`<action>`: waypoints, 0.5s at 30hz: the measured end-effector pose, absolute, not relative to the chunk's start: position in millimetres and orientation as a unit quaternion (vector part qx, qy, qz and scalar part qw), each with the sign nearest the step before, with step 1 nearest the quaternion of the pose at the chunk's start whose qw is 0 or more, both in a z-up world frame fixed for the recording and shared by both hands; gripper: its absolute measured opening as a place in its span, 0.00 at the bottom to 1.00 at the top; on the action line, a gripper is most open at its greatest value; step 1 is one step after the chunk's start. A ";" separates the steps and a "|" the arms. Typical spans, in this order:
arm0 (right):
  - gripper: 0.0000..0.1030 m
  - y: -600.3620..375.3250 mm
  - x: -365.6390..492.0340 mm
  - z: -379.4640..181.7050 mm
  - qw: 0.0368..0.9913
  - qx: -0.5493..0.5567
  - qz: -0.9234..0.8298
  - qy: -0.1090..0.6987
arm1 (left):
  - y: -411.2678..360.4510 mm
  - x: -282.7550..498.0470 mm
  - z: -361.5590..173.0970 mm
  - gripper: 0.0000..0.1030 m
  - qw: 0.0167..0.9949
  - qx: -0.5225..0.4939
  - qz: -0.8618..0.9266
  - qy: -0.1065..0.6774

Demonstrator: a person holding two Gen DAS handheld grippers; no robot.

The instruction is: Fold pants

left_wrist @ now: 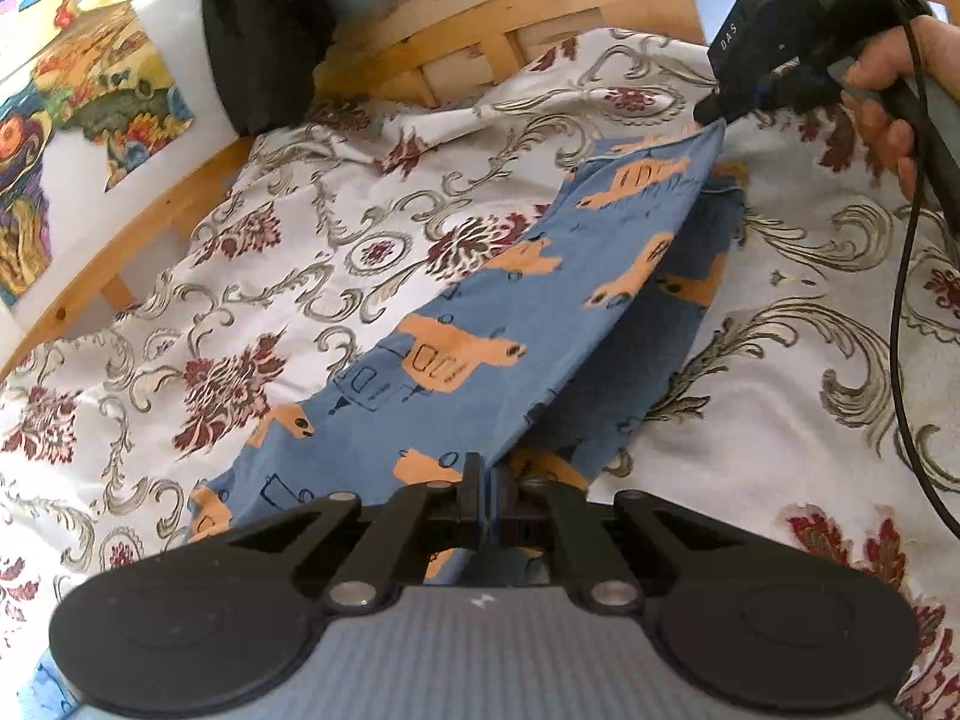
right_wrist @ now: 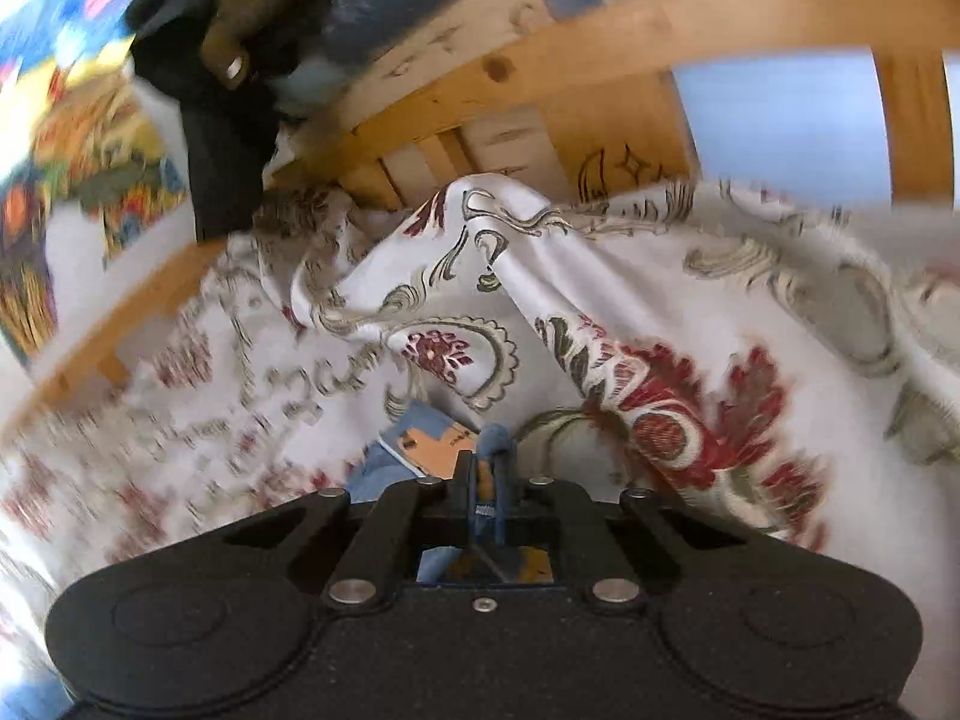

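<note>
— Where are the pants (left_wrist: pixel 516 312)?
— Stretched over the bed (left_wrist: pixel 240 276), each end clamped: left tool (left_wrist: pixel 489 480) near, right tool (left_wrist: pixel 717 114) far.
— Room around?
— Open bedspread; wooden rail (left_wrist: pixel 456 18) behind.

— What's the room like?
— A pale wooden bed frame (left_wrist: pixel 498 0), a white floral bedspread (left_wrist: pixel 252 276) in daylight, and a colourful painted wall hanging (left_wrist: pixel 78 96) on the left.
</note>
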State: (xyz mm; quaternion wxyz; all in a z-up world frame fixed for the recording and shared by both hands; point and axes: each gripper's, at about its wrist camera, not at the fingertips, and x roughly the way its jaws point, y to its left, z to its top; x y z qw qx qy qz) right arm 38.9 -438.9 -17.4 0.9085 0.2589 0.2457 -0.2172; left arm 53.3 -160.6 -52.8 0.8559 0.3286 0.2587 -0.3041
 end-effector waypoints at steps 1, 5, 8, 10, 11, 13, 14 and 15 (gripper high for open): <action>0.05 -438.9 41.7 -20.6 0.905 0.255 -0.217 0.261 | -161.6 51.8 -54.1 0.02 0.854 0.334 -0.305 0.257; 0.06 -450.6 53.1 -40.3 0.876 0.290 -0.222 0.314 | -164.4 54.4 -62.2 0.02 0.842 0.346 -0.310 0.274; 0.06 -447.7 54.8 -41.0 0.880 0.272 -0.223 0.320 | -164.2 59.1 -64.9 0.09 0.838 0.339 -0.313 0.293; 0.09 -444.0 56.9 -40.3 0.881 0.260 -0.224 0.327 | -160.9 60.9 -64.7 0.18 0.837 0.329 -0.319 0.300; 0.15 -441.3 56.5 -38.1 0.884 0.249 -0.224 0.326 | -158.0 61.6 -63.7 0.31 0.837 0.320 -0.322 0.305; 0.43 -428.1 53.7 -27.2 0.900 0.195 -0.235 0.312 | -149.0 62.1 -58.5 0.50 0.841 0.301 -0.327 0.310; 0.55 -420.8 52.6 -21.9 0.910 0.173 -0.228 0.299 | -141.9 62.5 -54.3 0.60 0.843 0.286 -0.331 0.312; 0.60 -414.1 50.9 -17.3 0.920 0.156 -0.216 0.286 | -133.1 63.0 -49.2 0.63 0.848 0.266 -0.332 0.316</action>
